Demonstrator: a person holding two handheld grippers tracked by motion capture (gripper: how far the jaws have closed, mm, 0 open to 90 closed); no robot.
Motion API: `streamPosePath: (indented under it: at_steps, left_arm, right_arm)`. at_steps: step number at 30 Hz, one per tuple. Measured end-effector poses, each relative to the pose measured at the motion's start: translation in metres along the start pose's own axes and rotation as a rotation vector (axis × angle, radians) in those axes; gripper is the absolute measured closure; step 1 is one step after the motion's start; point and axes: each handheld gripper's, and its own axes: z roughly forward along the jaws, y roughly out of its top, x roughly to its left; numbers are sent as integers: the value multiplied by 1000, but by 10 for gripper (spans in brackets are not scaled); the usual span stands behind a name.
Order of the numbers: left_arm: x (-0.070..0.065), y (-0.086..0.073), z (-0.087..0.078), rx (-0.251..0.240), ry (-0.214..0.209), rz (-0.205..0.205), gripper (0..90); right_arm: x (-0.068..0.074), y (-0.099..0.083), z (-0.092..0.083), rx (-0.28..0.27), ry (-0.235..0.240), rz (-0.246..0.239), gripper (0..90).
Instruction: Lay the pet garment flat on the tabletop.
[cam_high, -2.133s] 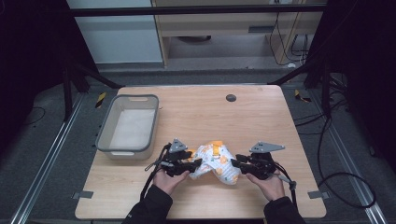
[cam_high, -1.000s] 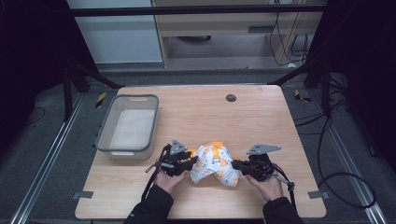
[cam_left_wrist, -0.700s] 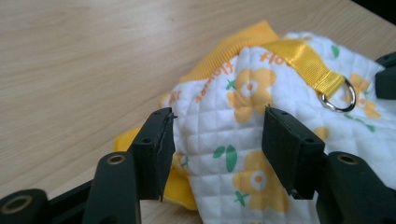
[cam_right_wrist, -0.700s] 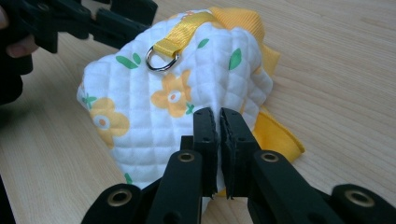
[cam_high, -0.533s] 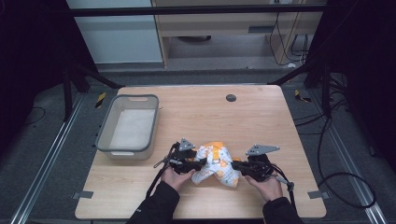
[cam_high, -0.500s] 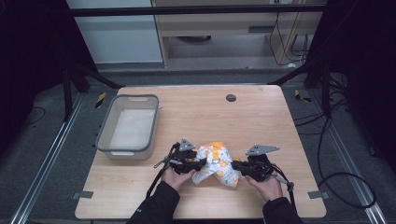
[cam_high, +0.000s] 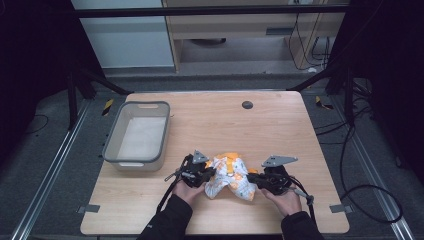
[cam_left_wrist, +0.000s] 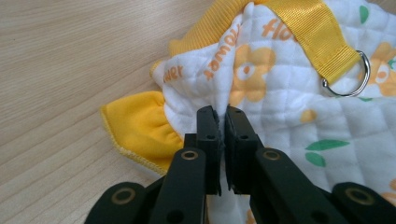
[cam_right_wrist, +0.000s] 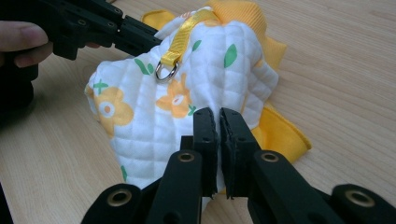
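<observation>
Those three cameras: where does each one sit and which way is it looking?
High view: fixed above the person's side, looking forward and down on the wooden table; forearms, hands, both grippers show.
Left gripper view: rides the left gripper, looking along its jaws pinched on the quilted flower-print garment.
Right gripper view: rides the right gripper, jaws pinching the garment; the other hand's fingers show.
Both gripper views share the garment's metal ring and yellow strap.

Wooden table (cam_high: 280, 125), light grain, rectangular. A grey bin (cam_high: 137, 136) stands on its left side. A quilted white and yellow garment (cam_high: 229, 176) lies near the front edge, centre. A dark round fitting (cam_high: 247, 105) sits at the far side, right of centre.
</observation>
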Motion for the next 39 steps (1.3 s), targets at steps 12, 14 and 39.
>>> streamPosePath:
  at_steps: [12, 14, 39]
  left_arm:
    - [-5, 5, -24, -32, 13, 72, 880]
    - [-5, 5, -27, -30, 13, 78, 880]
    - [-8, 6, -44, -86, -3, 76, 880]
  right_arm:
    - [-3, 11, -7, -122, 5, 16, 745]
    - [-3, 14, -5, -132, 2, 31, 731]
    - [-1, 14, 0, -110, -14, 15, 886]
